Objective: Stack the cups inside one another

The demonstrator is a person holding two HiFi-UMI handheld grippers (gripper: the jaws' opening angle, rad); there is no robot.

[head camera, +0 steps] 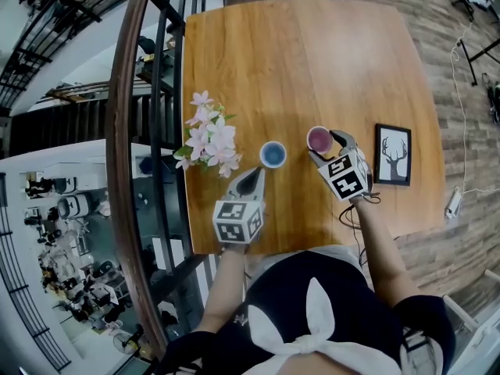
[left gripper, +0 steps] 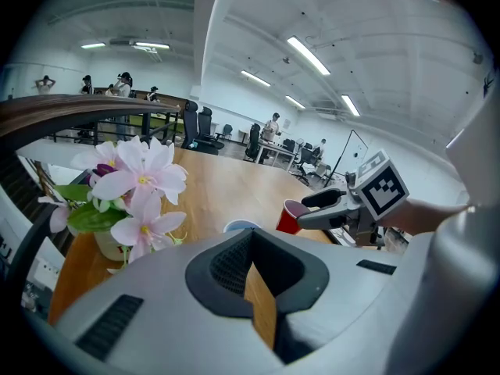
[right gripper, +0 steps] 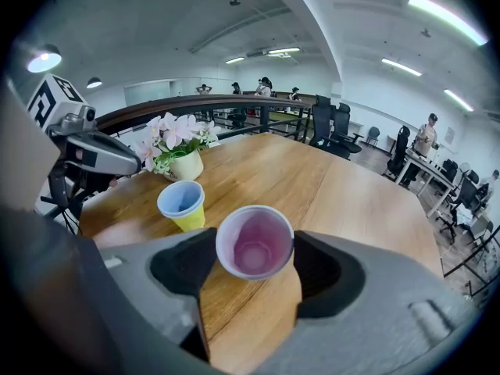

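Observation:
A yellow cup with a blue inside (head camera: 273, 155) stands on the wooden table (head camera: 312, 61), and shows in the right gripper view (right gripper: 183, 205) and, by its rim only, in the left gripper view (left gripper: 241, 226). To its right, my right gripper (head camera: 328, 144) is shut on a red cup with a pink inside (head camera: 319, 139). That cup sits between the jaws (right gripper: 254, 244) with its mouth tilted toward the camera. My left gripper (head camera: 253, 175) hovers just in front of the yellow cup, its jaws together with nothing in them (left gripper: 250, 244).
A pot of pink flowers (head camera: 207, 143) stands at the table's left edge, close to the yellow cup. A framed deer picture (head camera: 392, 155) lies to the right of my right gripper. A curved railing (head camera: 129, 131) runs along the table's left side.

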